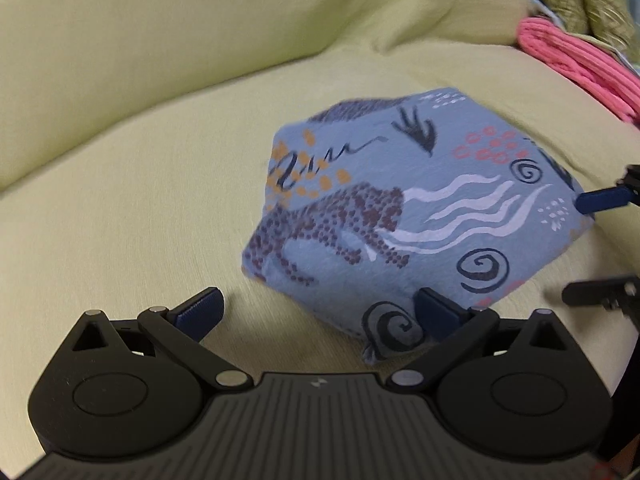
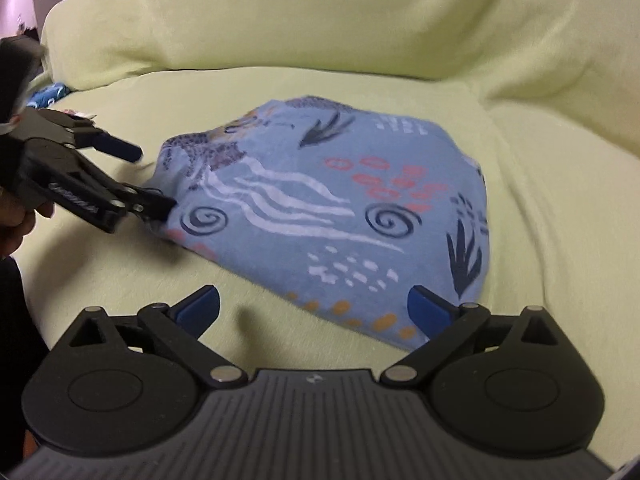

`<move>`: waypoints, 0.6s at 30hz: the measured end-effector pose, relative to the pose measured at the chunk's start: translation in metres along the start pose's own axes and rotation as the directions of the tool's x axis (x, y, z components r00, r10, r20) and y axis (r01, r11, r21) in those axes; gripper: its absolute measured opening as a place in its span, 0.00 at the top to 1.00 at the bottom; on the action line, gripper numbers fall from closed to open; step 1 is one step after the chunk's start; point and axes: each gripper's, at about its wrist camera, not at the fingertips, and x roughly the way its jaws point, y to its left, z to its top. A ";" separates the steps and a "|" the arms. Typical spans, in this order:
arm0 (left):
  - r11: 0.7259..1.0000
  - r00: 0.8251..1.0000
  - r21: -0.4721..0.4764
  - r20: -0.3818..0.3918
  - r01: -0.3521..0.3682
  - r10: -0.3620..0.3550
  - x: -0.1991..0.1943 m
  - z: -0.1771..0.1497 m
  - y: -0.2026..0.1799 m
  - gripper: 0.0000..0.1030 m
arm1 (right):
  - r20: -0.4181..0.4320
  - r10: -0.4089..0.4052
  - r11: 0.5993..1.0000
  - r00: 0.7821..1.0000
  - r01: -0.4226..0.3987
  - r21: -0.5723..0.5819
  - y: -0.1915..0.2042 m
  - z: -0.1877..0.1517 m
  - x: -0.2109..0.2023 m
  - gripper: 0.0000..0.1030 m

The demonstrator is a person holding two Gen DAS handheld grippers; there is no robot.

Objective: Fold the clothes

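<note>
Nearest to me, my right gripper (image 2: 314, 308) stands spread wide with nothing between its pads; the folded blue garment (image 2: 332, 208) lies just ahead of it, its near corner reaching beside the right-hand blue pad without being pinched. My left gripper (image 1: 318, 312) is spread as well; in its own view a small puckered corner of the garment sits just inside its right pad, and I cannot tell whether pad and cloth touch, but nothing is clamped.

The garment is the landmark here: a printed bundle with spirals, wavy white stripes and a spotted cat, lying roughly in the middle of the pale green sofa seat (image 2: 120, 288); its long axis runs across from the left gripper's side toward the right gripper's side, so each gripper faces one end and I judge neither markedly nearer.

Seen from the right wrist, the left gripper sits at the garment's left edge, one fingertip touching or nearly touching it. Beyond the garment rises the sofa back (image 2: 320, 20); off to its far right, in the left wrist view, lies a pink ribbed cloth (image 1: 576, 60).
</note>
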 end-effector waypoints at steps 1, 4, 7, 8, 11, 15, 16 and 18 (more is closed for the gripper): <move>1.000 1.000 0.027 0.017 -0.003 0.002 -0.004 0.000 -0.002 0.01 | -0.009 -0.015 1.000 1.000 0.015 0.016 -0.005 -0.003 0.001 0.04; 0.992 0.997 0.128 0.082 0.000 -0.011 -0.021 -0.005 -0.009 0.01 | -0.014 -0.062 0.996 0.998 0.063 0.068 -0.022 -0.010 -0.005 0.04; 0.968 0.989 0.253 0.141 0.005 -0.042 -0.038 -0.013 -0.018 0.01 | 0.046 -0.065 0.996 0.997 0.061 0.067 -0.024 -0.012 -0.023 0.04; 0.954 0.987 0.299 0.152 0.001 -0.048 -0.041 -0.016 -0.023 0.01 | 0.064 -0.063 0.997 0.996 0.059 0.050 -0.021 -0.012 -0.029 0.04; 0.907 0.988 0.421 0.151 -0.031 -0.036 -0.043 -0.024 -0.036 0.01 | 0.100 -0.055 0.998 0.993 0.056 -0.012 -0.005 -0.009 -0.035 0.04; 0.907 0.992 0.421 0.125 -0.029 -0.026 -0.041 -0.030 -0.036 0.01 | 0.136 -0.023 0.995 0.990 0.037 -0.097 0.020 0.000 -0.036 0.05; 0.921 0.992 0.390 0.122 -0.007 -0.044 -0.042 -0.030 -0.033 0.01 | 0.137 -0.018 0.990 0.990 0.037 -0.136 0.028 0.002 -0.033 0.05; 0.941 0.988 0.336 0.123 0.045 -0.091 -0.042 -0.030 -0.026 0.04 | 0.136 -0.009 0.976 0.991 0.039 -0.216 0.044 0.007 -0.027 0.08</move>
